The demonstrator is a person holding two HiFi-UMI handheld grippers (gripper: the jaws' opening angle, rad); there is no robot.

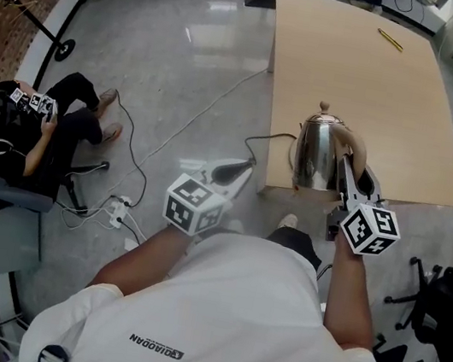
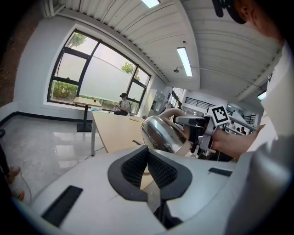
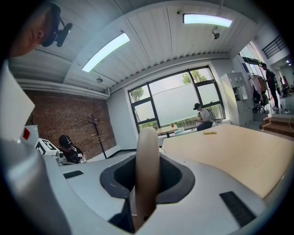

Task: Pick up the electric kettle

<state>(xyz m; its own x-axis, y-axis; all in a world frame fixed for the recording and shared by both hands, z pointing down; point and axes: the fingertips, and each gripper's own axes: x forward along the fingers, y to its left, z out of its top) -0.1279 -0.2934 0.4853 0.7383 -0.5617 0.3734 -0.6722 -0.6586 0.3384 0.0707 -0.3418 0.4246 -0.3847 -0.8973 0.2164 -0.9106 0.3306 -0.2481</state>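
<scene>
A shiny steel electric kettle with a knobbed lid hangs over the near edge of the wooden table. My right gripper is shut on its beige handle, which fills the gap between the jaws in the right gripper view. In the left gripper view the kettle and the right gripper show ahead and to the right. My left gripper floats over the floor to the left of the table's corner. Its pads meet with nothing between them.
A yellow pencil lies at the table's far side. Cables run across the grey floor to a power strip. A seated person is at the left. A black office chair stands at the right.
</scene>
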